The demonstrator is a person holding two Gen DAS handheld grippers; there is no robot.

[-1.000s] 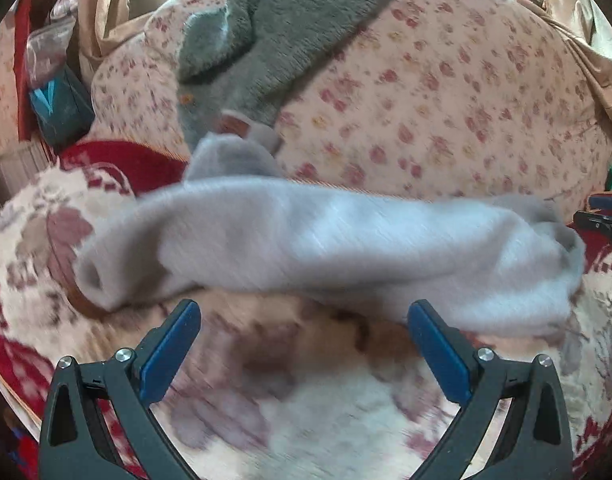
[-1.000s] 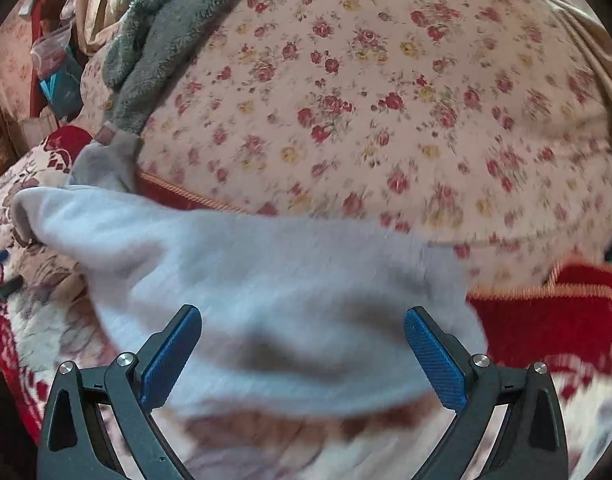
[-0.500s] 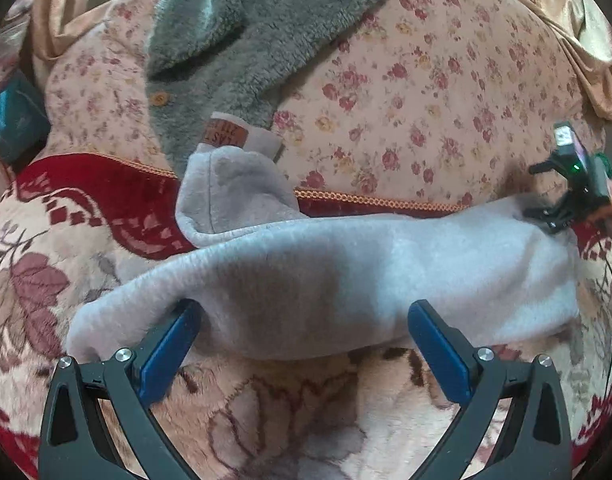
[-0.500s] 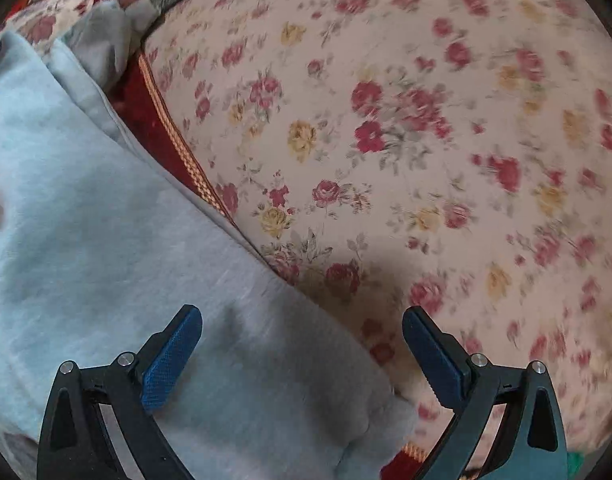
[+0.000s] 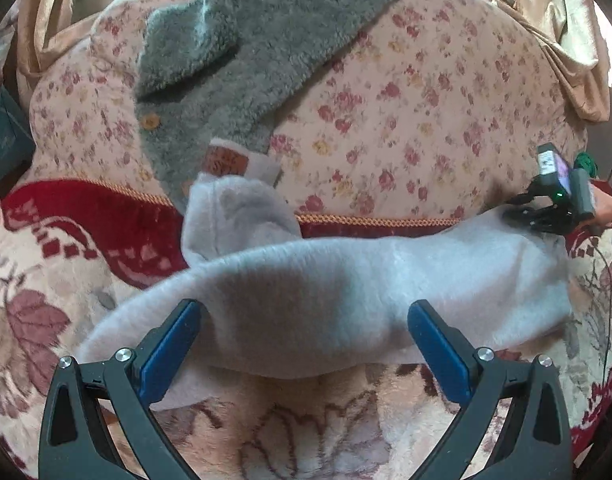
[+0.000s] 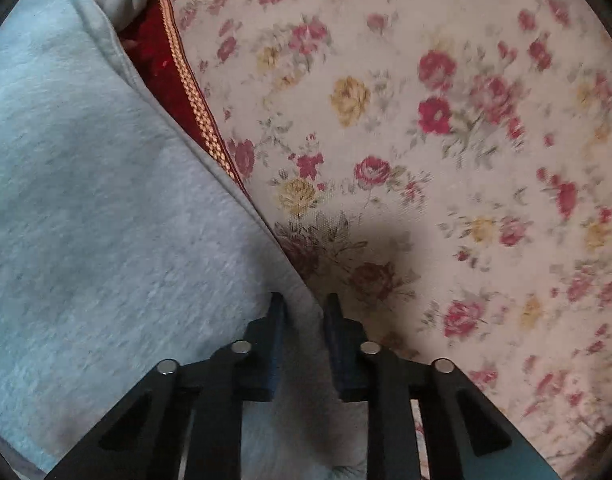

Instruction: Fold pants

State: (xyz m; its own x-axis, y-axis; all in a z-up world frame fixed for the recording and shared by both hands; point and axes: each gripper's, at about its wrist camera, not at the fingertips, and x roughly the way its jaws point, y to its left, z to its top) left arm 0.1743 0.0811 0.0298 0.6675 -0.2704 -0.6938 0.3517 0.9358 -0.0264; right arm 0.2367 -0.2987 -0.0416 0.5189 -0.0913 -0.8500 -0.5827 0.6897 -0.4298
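Our right gripper [image 6: 304, 312] has just been closing, and its jaws now pinch the far edge of the grey pants [image 5: 346, 292] at their right end. Our left gripper [image 5: 304, 344] stands wide open, holding nothing, the near edge of the cloth between its blue pads [image 5: 166, 354]. The pants lie across the patterned blanket [image 5: 306, 432], before the floral cushion [image 6: 446, 140]. Soft, thick fleece: we judge it light and limp, best taken at edges and corners.

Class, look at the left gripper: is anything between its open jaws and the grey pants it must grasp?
Nothing visible blocks it. The left gripper hangs open directly over the grey pants, with only bare blanket below. The right gripper has just closed on the pants' far edge.
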